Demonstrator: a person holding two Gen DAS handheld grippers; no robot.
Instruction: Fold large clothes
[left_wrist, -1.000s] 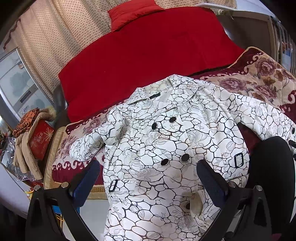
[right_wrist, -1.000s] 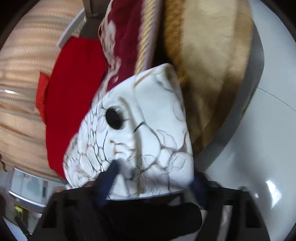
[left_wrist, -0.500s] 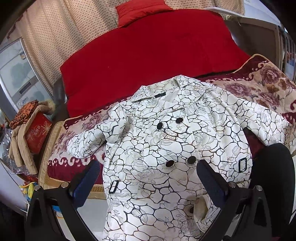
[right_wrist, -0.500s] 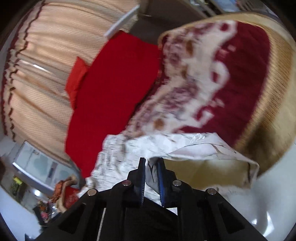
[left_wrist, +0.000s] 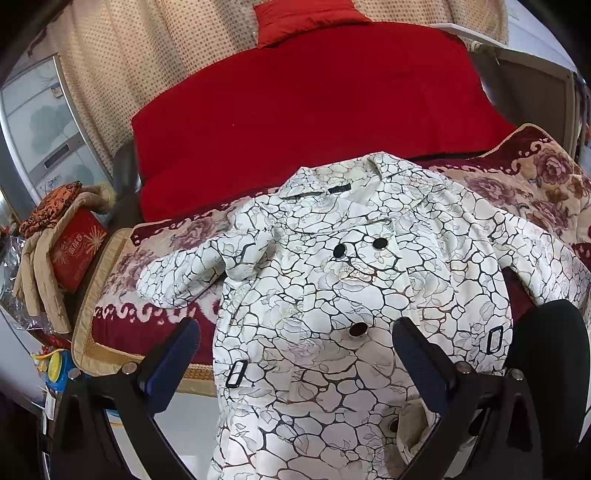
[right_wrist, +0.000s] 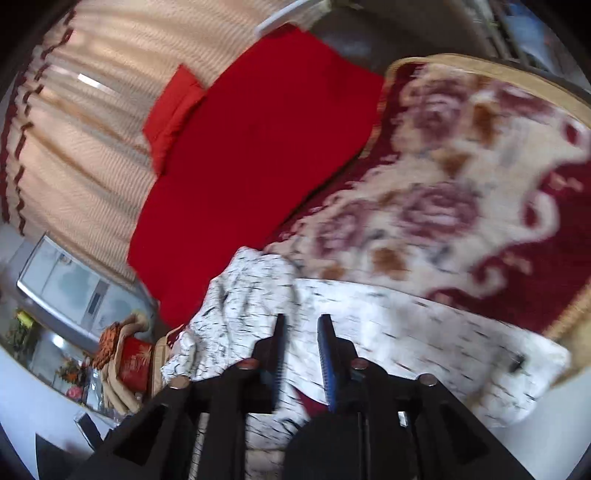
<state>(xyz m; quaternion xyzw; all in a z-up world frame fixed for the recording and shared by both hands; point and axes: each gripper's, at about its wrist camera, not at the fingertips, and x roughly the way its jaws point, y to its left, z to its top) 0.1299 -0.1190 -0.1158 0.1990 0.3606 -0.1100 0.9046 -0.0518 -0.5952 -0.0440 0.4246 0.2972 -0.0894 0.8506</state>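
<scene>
A red blanket (left_wrist: 314, 110) covers the back of the bed, and in front of it lies a flowered quilt (left_wrist: 535, 184) with a gold edge; the coat (left_wrist: 351, 295) — white with a dark cracked pattern and black buttons — is spread face up on that quilt, collar toward the red blanket and hem hanging over the quilt's near edge. One sleeve (left_wrist: 192, 273) lies bent out to the left of the coat's body, the other (left_wrist: 546, 258) runs off to the right. The left gripper (left_wrist: 295, 347) hovers above the coat's lower front with its jaws wide apart and nothing between them. The right gripper (right_wrist: 301, 339) is over the right sleeve (right_wrist: 406, 332) with its jaws close together; the view is blurred, and I cannot tell whether cloth is pinched between them. The coat looks like thick, lined fabric — fairly heavy, soft but with some body, likely to drag and bunch rather than slide. Cuffs, shoulder seams and hem corners seem the best holds; a single pinch mid-panel would probably only lift a peak.
</scene>
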